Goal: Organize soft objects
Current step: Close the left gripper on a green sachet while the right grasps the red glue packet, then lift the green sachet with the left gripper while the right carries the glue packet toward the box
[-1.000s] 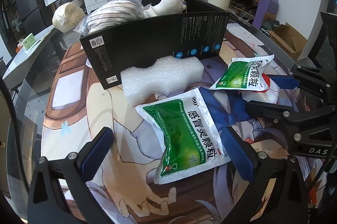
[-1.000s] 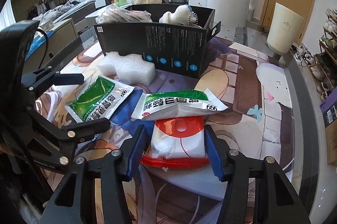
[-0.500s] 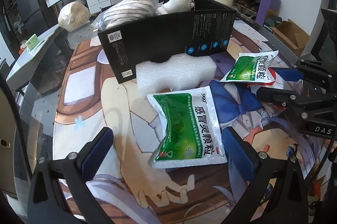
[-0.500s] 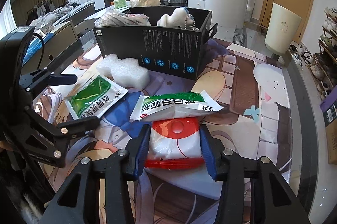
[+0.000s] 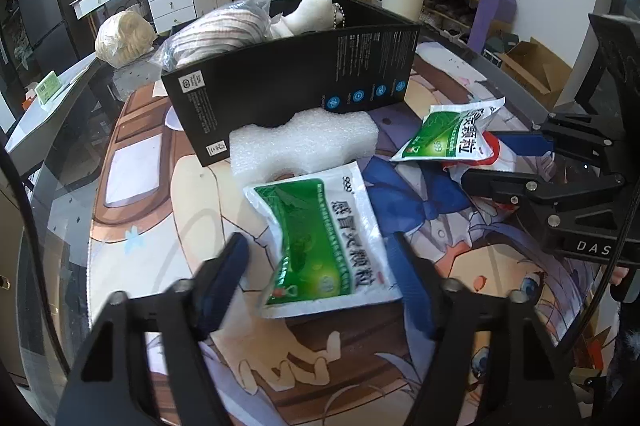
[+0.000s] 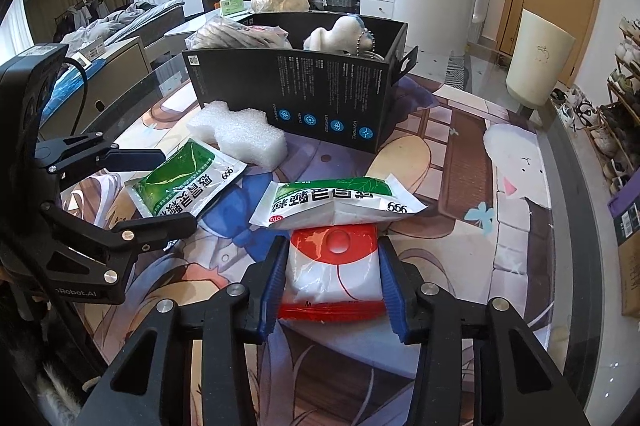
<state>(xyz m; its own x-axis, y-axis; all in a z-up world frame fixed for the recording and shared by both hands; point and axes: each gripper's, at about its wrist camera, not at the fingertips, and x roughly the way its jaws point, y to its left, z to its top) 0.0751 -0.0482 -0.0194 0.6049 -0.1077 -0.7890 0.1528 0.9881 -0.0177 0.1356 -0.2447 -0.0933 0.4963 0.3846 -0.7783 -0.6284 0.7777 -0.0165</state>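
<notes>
Your left gripper (image 5: 318,262) is closing on the green pouch (image 5: 326,238), which lies on the counter (image 5: 132,210) lengthwise between the fingers. Your right gripper (image 6: 334,280) is closing too; its fingers press the red-and-white bag (image 6: 334,266) directly ahead.

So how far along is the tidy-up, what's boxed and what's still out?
Boxed: a bagged striped item and a white plush sit in the black box. In hand: the right tool is closing on the red-and-white pouch; the left tool is closing around a green sachet. Left: the second green sachet and foam block.
</notes>
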